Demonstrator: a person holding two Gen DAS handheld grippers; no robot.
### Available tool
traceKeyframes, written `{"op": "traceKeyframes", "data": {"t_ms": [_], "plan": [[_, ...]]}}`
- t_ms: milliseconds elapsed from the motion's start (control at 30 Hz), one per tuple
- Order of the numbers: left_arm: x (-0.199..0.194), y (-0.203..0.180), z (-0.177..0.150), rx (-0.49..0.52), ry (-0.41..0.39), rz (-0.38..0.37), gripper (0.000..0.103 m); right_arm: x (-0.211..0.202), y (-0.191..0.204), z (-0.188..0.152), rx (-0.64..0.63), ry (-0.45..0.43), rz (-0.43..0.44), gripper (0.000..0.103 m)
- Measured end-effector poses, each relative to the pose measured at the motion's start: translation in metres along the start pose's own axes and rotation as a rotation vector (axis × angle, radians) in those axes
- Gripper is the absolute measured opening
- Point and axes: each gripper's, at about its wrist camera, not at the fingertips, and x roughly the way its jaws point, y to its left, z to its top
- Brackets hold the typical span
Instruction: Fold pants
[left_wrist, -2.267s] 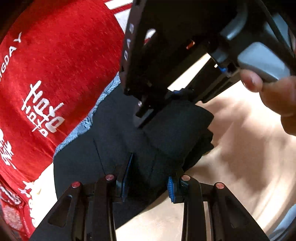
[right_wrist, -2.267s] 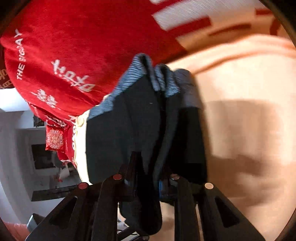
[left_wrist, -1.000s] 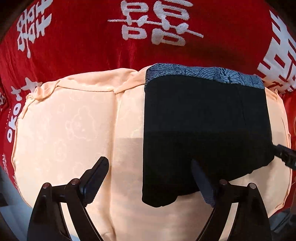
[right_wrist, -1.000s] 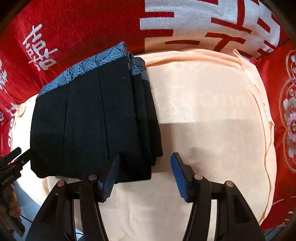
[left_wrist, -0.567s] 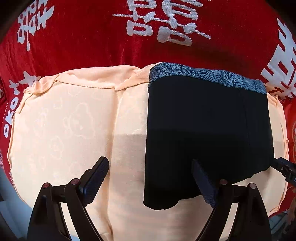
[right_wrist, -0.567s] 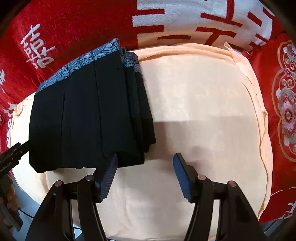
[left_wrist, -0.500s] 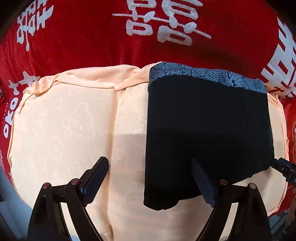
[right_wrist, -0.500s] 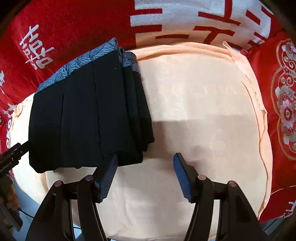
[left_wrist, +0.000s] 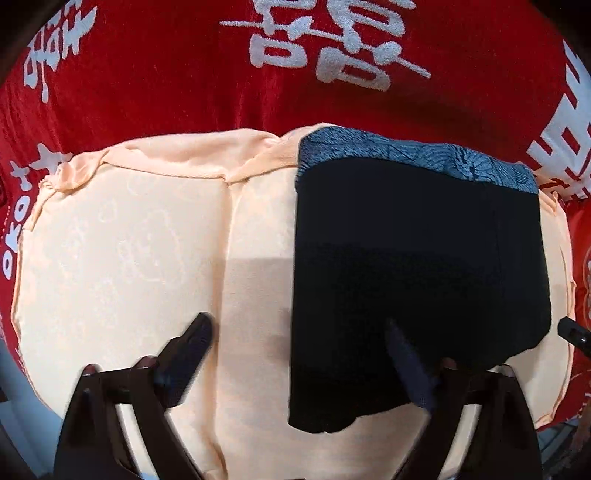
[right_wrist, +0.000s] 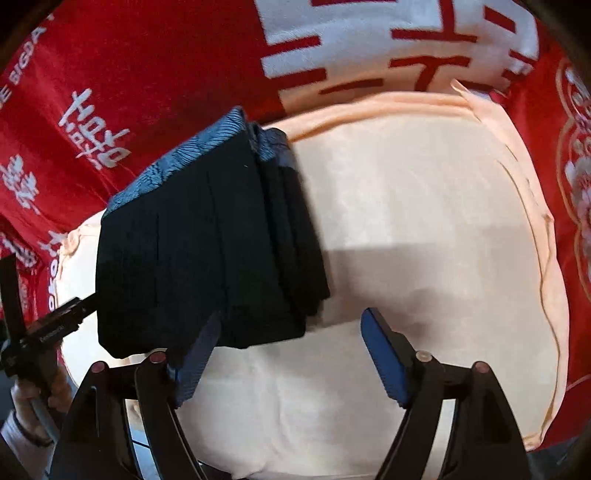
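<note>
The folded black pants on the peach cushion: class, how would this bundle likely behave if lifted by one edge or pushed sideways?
The pants would probably sag and unfold: stacked soft layers show along one edge. Pushed, they would likely bunch rather than slide on the cloth-covered cushion. They cannot roll or tip, lying flat.

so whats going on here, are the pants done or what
It looks done. The black pants lie folded into a compact stack on the peach cushion, patterned waistband at the far edge. The left gripper and the right gripper both hang open above the cushion, holding nothing. A red blanket lies beyond.
</note>
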Motion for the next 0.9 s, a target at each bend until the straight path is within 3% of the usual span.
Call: {"op": "traceKeyframes", "data": {"t_ms": [133,400,600,900], "plan": [[0.000,0.004,0.008,-0.004,-0.012,-0.011,0.103,0.001,-0.001,0.005,-0.019,-0.004,0.022,0.085],[0.024,0.012,0.030,-0.053,0.090,-0.179,0.103,0.018,-0.022,0.025,0.049,0.044,0.178,0.086],[0.037,0.018,0.043,-0.041,0.102,-0.248,0.103,0.037,-0.028,0.047,-0.001,0.081,0.238,0.086],[0.079,0.017,0.060,-0.054,0.122,-0.423,0.103,0.094,-0.028,0.069,-0.007,0.183,0.470,0.086]]}}
